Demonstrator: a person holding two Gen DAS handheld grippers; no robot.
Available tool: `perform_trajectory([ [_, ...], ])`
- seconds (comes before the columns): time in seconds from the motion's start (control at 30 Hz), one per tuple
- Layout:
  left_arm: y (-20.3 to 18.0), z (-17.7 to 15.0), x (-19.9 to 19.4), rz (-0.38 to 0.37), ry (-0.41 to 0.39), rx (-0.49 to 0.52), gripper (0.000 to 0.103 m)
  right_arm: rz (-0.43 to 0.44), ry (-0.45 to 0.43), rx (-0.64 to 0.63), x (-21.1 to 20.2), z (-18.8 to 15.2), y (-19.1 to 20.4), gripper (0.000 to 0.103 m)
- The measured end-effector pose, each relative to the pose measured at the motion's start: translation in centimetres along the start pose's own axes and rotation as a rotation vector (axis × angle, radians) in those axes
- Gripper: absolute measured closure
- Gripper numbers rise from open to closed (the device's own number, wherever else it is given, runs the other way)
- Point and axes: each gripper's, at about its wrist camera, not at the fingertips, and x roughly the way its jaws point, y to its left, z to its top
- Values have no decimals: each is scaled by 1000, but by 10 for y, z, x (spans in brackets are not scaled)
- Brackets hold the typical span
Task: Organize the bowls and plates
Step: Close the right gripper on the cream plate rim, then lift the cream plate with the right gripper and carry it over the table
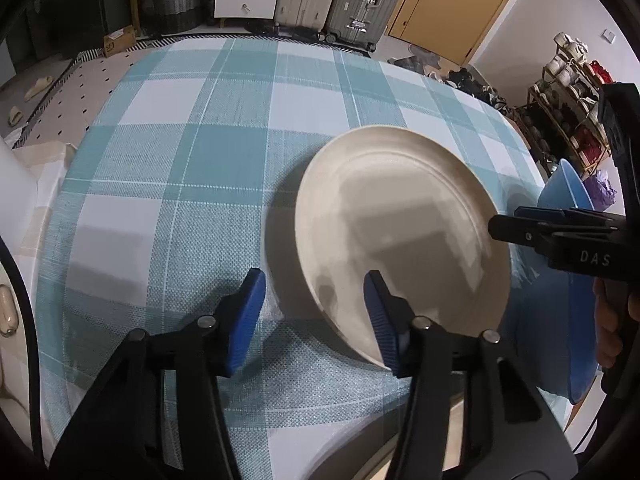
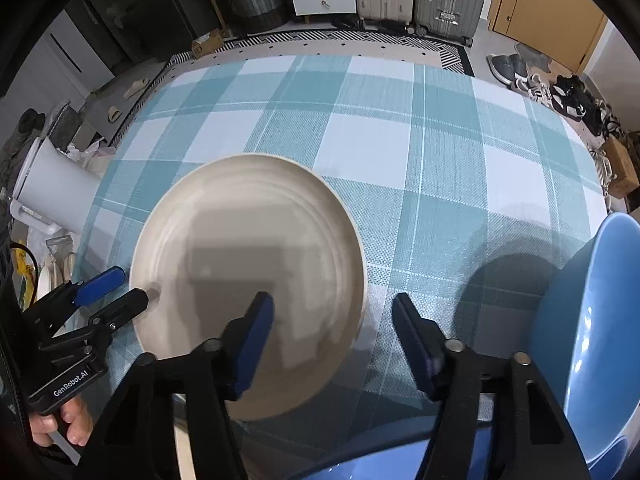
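Black claw (image 1: 316,312), blue pads (image 1: 250,320)

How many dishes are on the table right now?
2 are identifiable. A cream plate sits mid-table with both grippers straddling opposite edges; a blue bowl stands at the table's right edge. A blue shape below it may be another dish, mostly hidden.
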Motion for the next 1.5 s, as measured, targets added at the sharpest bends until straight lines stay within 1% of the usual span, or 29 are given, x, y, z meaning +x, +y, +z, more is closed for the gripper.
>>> perform_trajectory([
  [0.07, 1, 0, 2, -1, 4, -3, 60, 0, 2, -4, 2, 0, 0, 41],
  [0.1, 2, 0, 4, -1, 6, -5, 63, -1, 8, -7, 3, 0, 1, 44],
  [0.23, 3, 1, 6, -8, 6, -9, 69, 2, 17, -4, 8, 1, -1, 47],
  [0.3, 2, 1, 7, -10, 6, -4, 71, 2, 29, 0, 13, 2, -2, 55],
  [0.37, 3, 1, 7, -14, 4, -5, 75, 3, 36, 7, 16, 3, -3, 58],
  [0.43, 4, 1, 9, -14, 5, -10, 79, 2, 39, 12, 19, 3, -4, 66],
  [0.5, 4, 0, 7, -13, -6, -13, 83, -8, 39, 12, 20, 2, -5, 77],
  [0.57, 3, 0, 7, -13, -10, -7, 87, -16, 37, 17, 21, 2, -7, 81],
  [0.6, 3, 0, 7, -11, -11, -3, 90, -16, 36, 19, 21, 2, -8, 82],
  [0.7, 0, -1, 7, 11, -15, 11, 94, -21, 33, 21, 21, 2, -9, 87],
  [0.8, 1, -1, 7, 11, -19, 7, 95, -27, 29, 15, 21, 1, -9, 90],
  [1.1, -1, -1, -1, 27, -48, 5, 95, -31, 4, 12, 17, 0, -9, 92],
  [1.3, -2, -2, -13, 38, -70, 10, 95, -26, -19, 10, 7, -1, -6, 91],
  [1.5, -6, -4, -35, 39, -104, 15, 95, -17, -51, 3, -12, -3, -2, 92],
])
